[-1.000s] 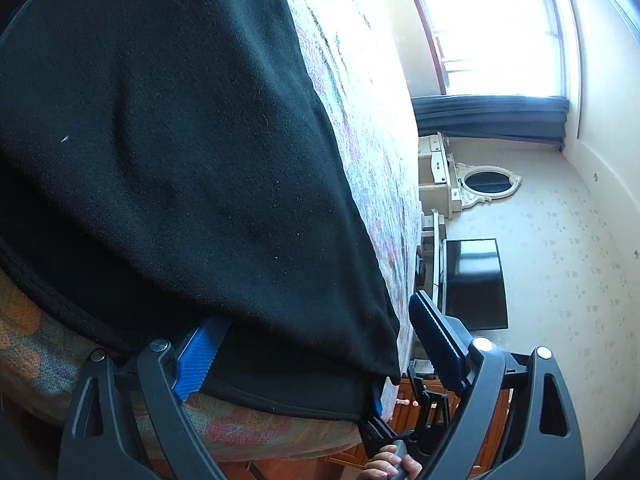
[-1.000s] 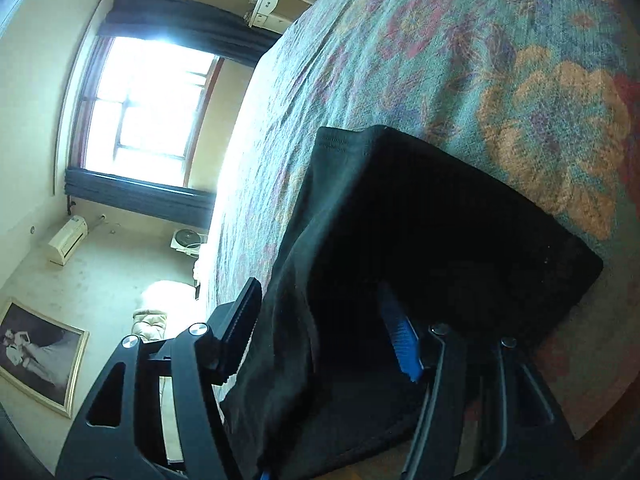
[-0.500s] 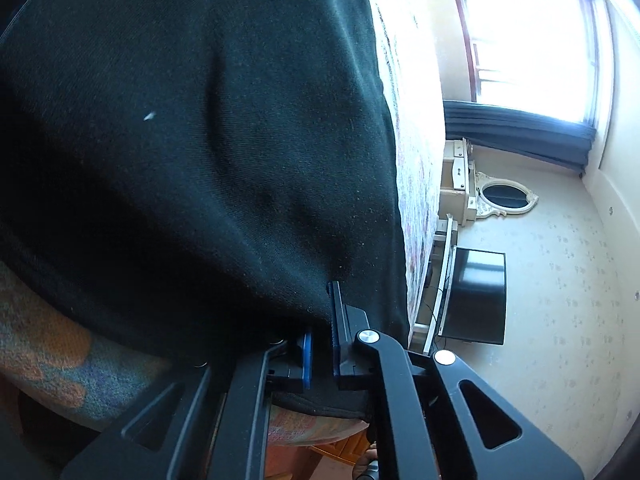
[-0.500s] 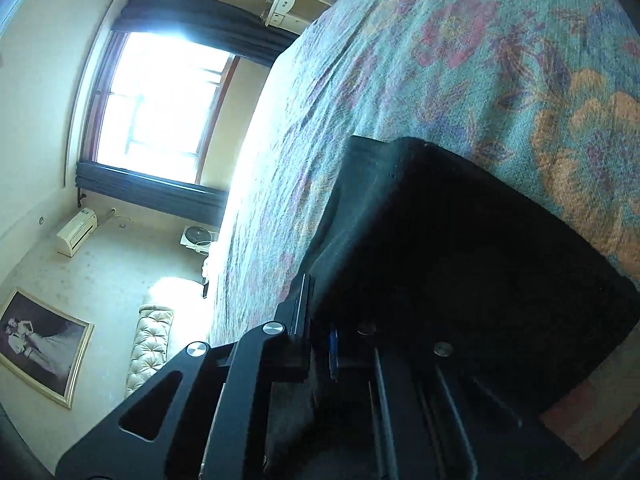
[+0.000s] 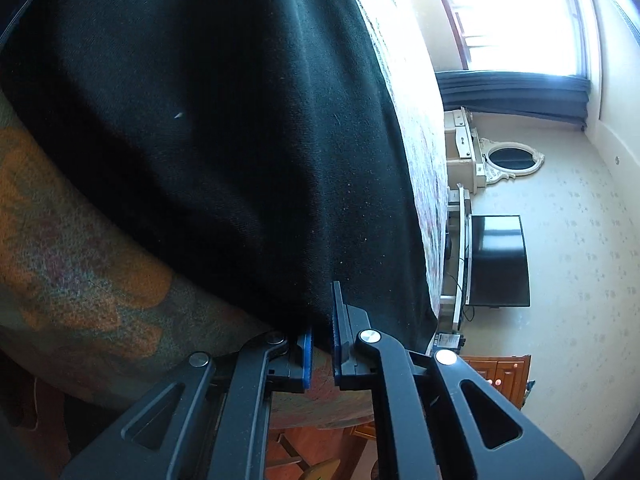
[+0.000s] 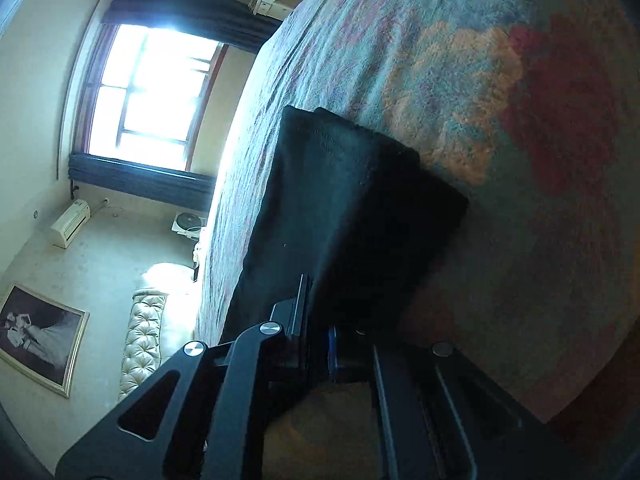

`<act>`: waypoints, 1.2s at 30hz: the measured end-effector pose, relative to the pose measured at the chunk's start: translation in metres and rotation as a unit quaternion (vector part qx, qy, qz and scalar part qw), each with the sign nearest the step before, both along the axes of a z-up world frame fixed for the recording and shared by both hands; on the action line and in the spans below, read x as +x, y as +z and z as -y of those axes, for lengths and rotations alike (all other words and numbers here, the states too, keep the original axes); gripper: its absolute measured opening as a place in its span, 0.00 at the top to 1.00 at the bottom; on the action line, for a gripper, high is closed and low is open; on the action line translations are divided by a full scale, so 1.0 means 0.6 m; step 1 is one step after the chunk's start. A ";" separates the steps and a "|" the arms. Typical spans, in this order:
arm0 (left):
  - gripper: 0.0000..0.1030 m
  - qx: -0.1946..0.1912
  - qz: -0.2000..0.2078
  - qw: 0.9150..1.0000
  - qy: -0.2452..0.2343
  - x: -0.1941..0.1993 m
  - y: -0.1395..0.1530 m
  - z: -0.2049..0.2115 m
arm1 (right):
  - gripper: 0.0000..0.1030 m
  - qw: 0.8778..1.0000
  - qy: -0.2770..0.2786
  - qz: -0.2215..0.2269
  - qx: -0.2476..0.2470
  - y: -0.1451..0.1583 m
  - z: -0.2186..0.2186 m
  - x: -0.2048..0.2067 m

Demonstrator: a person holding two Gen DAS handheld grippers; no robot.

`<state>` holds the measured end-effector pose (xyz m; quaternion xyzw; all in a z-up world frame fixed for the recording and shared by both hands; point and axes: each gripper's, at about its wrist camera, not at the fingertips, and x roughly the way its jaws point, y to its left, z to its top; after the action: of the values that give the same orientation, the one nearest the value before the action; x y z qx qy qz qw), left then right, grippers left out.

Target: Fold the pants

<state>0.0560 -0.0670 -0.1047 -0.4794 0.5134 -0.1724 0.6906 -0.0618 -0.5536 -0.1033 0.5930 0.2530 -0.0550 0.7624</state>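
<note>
The left gripper (image 5: 320, 344) is clamped tight on the near edge of the black pants (image 5: 224, 128), its blue-lined pads pinching a tuck of cloth where the hem hangs over the side of the bed (image 5: 80, 256). The right gripper (image 6: 318, 344) is likewise closed hard on the pants (image 6: 344, 208), with dark fabric caught between its fingers. The pants lie on the bed's floral cover, stretched away from both grippers. In the right wrist view the far end shows stacked layers with squared corners, so the legs seem already laid together lengthwise; what looks left is carrying the gripped end over to fold the length down, then smoothing. That is a judgement, since neither view shows the whole garment. The cloth is a soft, matte, finely woven knit with a stitched hem, limp and likely to sag. The cover is coarse and nubbly, patterned in orange, red and teal.
</note>
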 end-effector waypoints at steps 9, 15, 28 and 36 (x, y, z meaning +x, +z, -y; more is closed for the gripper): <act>0.69 0.008 0.007 0.999 -0.041 -0.009 0.035 0.011 | 0.45 0.993 -0.085 -0.008 -0.085 0.061 0.101 -0.102; 0.19 0.145 0.133 0.973 -0.124 -0.021 0.117 0.024 | 0.27 0.998 0.042 0.017 -0.051 0.064 0.152 -0.022; 0.17 0.442 0.219 0.861 -0.122 0.038 0.178 -0.111 | 0.13 0.974 0.226 0.002 -0.012 0.048 0.125 0.106; 0.17 0.455 0.183 0.867 -0.083 0.068 0.148 -0.191 | 0.68 0.961 0.274 -0.026 -0.003 0.048 0.096 0.123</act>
<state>0.0968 0.0473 -0.0161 -0.0271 0.4372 -0.0608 0.8969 0.0119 -0.6112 -0.0745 0.4973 0.4250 0.1400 0.7433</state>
